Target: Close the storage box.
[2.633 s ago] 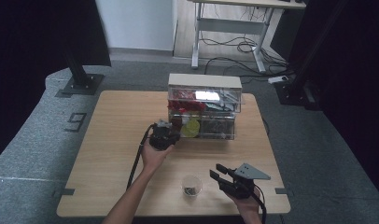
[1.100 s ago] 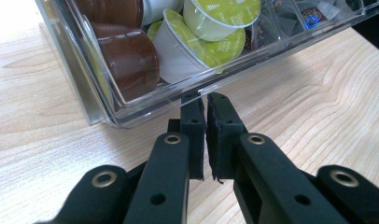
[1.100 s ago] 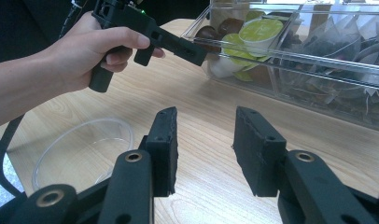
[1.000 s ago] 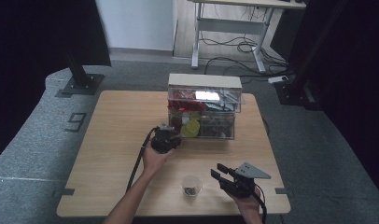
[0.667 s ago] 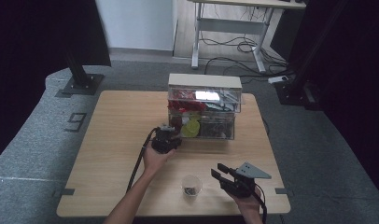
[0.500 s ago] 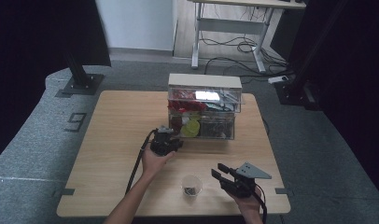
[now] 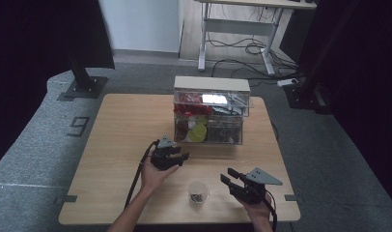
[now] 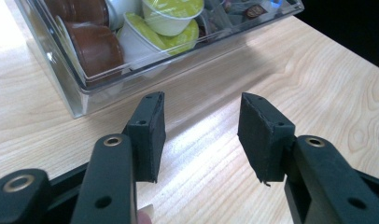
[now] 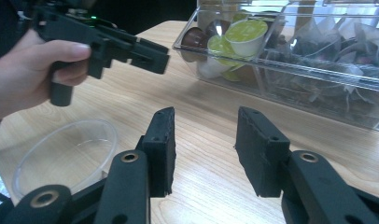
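1. Clear organizer box (image 7: 209, 118) of coffee pods (image 8: 171, 9) sits at the desk's (image 7: 117, 145) far edge, centre; its lower drawer is pulled toward us.
2. Our left hand-held gripper (image 7: 177, 157) sits just in front of the drawer; jaws have just been opening, nothing between them.
3. Right hand-held gripper (image 7: 230, 178), near edge, spread and empty.
4. Clear cup (image 7: 198, 191) between them holds something dark. We judge pod picking is still to do.

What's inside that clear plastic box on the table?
The clear box holds brown capsules and lime-lidded capsules at one end, dark wrapped sachets beside them. Whatever lies underneath those is covered.
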Demonstrator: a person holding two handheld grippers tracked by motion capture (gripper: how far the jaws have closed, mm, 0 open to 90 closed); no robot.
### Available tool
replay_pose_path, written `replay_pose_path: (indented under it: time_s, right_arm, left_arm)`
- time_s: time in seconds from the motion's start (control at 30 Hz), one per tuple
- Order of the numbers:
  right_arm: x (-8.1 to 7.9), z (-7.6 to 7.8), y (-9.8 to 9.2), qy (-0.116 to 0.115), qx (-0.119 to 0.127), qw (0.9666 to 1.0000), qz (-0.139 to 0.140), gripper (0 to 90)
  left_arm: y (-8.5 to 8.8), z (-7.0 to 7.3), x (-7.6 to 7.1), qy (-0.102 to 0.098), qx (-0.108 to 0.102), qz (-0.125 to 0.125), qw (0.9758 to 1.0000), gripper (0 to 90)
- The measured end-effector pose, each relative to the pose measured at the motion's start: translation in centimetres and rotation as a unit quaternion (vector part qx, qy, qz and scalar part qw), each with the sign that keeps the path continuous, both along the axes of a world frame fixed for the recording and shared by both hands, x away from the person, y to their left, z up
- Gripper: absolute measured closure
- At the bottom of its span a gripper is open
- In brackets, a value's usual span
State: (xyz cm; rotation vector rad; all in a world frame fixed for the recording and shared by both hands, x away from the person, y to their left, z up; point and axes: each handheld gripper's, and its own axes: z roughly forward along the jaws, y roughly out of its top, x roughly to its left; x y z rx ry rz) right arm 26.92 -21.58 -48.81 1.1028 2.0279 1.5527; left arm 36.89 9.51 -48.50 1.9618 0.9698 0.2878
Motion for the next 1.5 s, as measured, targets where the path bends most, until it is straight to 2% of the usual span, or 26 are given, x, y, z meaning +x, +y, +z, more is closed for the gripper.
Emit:
replay_pose_path:
  time_s: [0.07,0.33,0.43,0.53,0.73,0.93,1.1,1.17,1.33,1.5]
  right_arm:
    - [0.0,-0.1,-0.2,0.001,0.000,1.0000,-0.001,56.7]
    - [0.3,-0.7,-1.2,0.002,-0.004,1.0000,-0.005,54.6]
    - [0.3,-0.9,-1.4,0.003,-0.006,1.0000,-0.007,54.1]
    - [0.3,-1.6,-1.9,0.007,-0.009,0.9999,-0.012,53.3]
    - [0.3,-2.8,-2.9,0.026,-0.017,0.9993,-0.022,50.2]
    - [0.3,-3.8,-3.5,0.041,-0.021,0.9985,-0.031,48.1]
    - [0.5,-5.0,-4.0,0.059,-0.030,0.9969,-0.042,46.7]
    - [0.8,-5.4,-4.2,0.067,-0.030,0.9961,-0.048,45.9]
    - [0.9,-5.7,-4.3,0.070,-0.035,0.9956,-0.051,45.2]
    - [0.9,-5.6,-4.2,0.068,-0.038,0.9957,-0.051,44.3]
  left_arm:
    - [0.2,0.1,-0.6,-0.007,0.000,-0.002,1.0000,50.7]
    - [1.6,0.0,-2.9,-0.007,-0.009,-0.009,0.9999,49.9]
    - [2.2,-0.1,-3.8,-0.011,-0.006,-0.010,0.9999,49.9]
    - [2.9,-0.4,-4.6,-0.010,-0.013,-0.010,0.9998,49.4]
    - [4.0,-1.5,-6.4,-0.008,-0.005,-0.014,0.9999,49.1]
    - [5.4,-2.9,-8.0,0.003,-0.008,-0.008,0.9999,49.0]
    - [6.3,-3.8,-8.6,0.008,-0.015,0.003,0.9999,49.0]
    - [6.5,-4.1,-8.6,0.012,-0.008,0.004,0.9999,48.9]
    - [6.7,-4.8,-9.0,0.018,-0.004,0.008,0.9998,48.9]
    - [6.9,-4.7,-9.0,0.018,-0.008,0.013,0.9997,48.8]
